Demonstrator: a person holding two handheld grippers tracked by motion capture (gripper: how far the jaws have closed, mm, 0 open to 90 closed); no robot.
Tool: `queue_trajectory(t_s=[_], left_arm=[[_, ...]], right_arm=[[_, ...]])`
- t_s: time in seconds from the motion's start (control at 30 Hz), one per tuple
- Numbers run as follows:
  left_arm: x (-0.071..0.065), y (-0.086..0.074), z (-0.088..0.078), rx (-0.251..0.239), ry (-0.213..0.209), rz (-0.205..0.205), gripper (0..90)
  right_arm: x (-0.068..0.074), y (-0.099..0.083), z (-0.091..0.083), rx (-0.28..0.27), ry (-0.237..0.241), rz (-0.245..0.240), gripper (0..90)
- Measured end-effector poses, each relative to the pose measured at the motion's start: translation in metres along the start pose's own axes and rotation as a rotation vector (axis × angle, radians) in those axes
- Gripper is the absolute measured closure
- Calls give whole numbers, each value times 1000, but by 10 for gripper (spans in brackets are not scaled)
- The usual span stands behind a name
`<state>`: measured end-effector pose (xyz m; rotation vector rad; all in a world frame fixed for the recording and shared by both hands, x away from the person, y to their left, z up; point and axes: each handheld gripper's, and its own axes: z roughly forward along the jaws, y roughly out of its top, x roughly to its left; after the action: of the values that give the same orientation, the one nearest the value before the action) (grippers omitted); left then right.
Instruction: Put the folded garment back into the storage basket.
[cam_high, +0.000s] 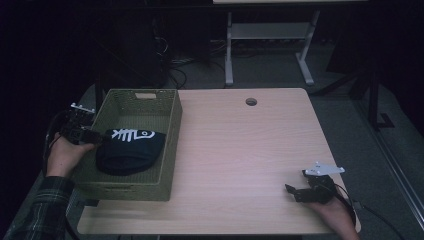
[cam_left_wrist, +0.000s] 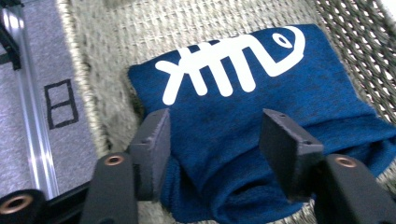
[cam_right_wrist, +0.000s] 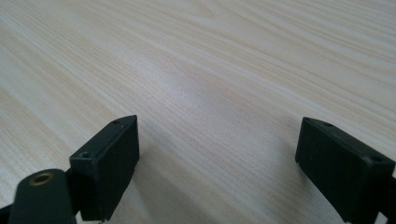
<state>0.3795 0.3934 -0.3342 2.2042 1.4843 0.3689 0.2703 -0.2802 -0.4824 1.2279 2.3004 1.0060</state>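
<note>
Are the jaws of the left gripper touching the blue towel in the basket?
Cannot tell. In the left gripper view, the left gripper stands with its jaws wide on either side of the folded blue towel, but no plain gap or contact shows.

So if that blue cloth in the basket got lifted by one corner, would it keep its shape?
Probably not. The blue cloth lies folded with soft, bulging edges, so it would likely droop and unfold. Its fuzzy surface suggests it won't slip easily from the left claw. It looks light, and shouldn't roll inside the basket.
</note>
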Motion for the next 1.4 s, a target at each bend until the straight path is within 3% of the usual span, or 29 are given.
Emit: queue_trajectory(t_s=[0.27, 0.6, 1.03, 1.4], left_arm=[[-15, 2, 2, -42, -52, 31, 320], [-37, 7, 4, -78, -78, 52, 182], [-85, 25, 1, -150, -112, 122, 158], [-127, 35, 3, -201, -178, 179, 158]], right_arm=[[0, 0, 0, 0, 0, 0, 133], [0, 0, 0, 0, -1, 1, 132], [0, 0, 0, 2, -2, 0, 122], [0, 0, 0, 4, 0, -1, 116]])
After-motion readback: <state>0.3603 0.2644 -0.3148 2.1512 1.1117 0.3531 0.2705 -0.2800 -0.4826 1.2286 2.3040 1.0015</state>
